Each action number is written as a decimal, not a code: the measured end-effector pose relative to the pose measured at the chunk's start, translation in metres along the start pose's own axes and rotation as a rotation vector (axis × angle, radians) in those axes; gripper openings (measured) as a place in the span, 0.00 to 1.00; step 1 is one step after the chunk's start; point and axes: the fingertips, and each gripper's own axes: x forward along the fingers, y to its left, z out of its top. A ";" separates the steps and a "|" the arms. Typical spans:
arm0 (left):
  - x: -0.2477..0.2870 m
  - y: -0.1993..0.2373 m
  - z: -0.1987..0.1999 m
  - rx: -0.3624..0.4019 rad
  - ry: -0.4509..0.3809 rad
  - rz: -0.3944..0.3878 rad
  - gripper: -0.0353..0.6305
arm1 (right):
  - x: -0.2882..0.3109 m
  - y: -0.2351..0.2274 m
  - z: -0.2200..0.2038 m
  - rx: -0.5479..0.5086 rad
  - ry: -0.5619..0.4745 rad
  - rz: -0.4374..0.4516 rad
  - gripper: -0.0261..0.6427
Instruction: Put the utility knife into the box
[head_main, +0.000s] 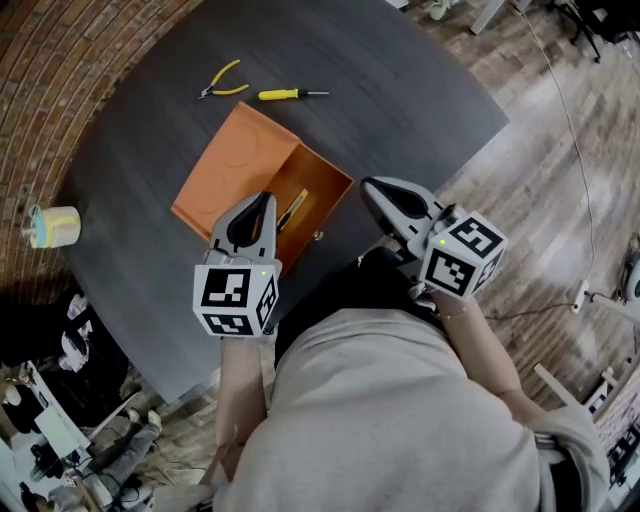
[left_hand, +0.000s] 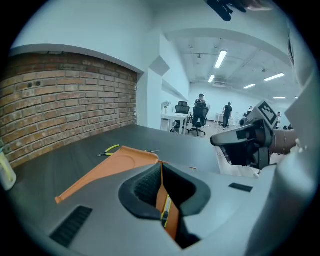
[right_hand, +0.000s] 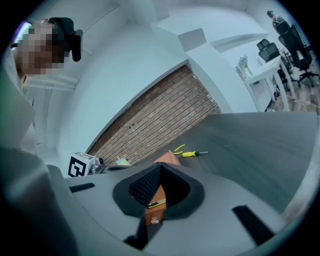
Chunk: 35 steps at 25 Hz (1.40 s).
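- Knife: yellow and black, lying inside the box. It sits just right of the left gripper's tip, between the two grippers and nearer the left one.
- The knife also shows in the left gripper view, low in the hollow behind the tips and against an orange box wall. In the right gripper view it shows the same way, above the box's front latch.
- Box: orange and open, directly ahead of and below both grippers. The lid is swung out to the left, ahead of the left gripper.
- Left gripper: jaws together at the tips, holding nothing. The tip hangs over the box's left edge, by the lid.
- Right gripper: jaws together and empty. It stands off the box's right side, apart from it, over bare table. Its tips point toward the box.
- Pliers with yellow grips and a screwdriver with a yellow handle lie beyond the box, well ahead of both grippers. They are near each other, pliers to the left.
- Tape roll: well off to the left of the left gripper, near the table's edge.
- Table: dark and rounded, with a brick wall curving beyond its left side.
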 end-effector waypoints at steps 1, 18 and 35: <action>0.000 -0.001 0.002 0.001 -0.003 -0.005 0.09 | 0.000 0.000 0.001 -0.001 -0.001 -0.001 0.05; -0.019 -0.014 0.043 -0.019 -0.124 -0.029 0.09 | 0.027 0.040 -0.005 -0.154 0.123 0.104 0.05; -0.016 -0.024 0.035 -0.067 -0.096 -0.042 0.09 | 0.027 0.049 -0.027 -0.263 0.266 0.143 0.05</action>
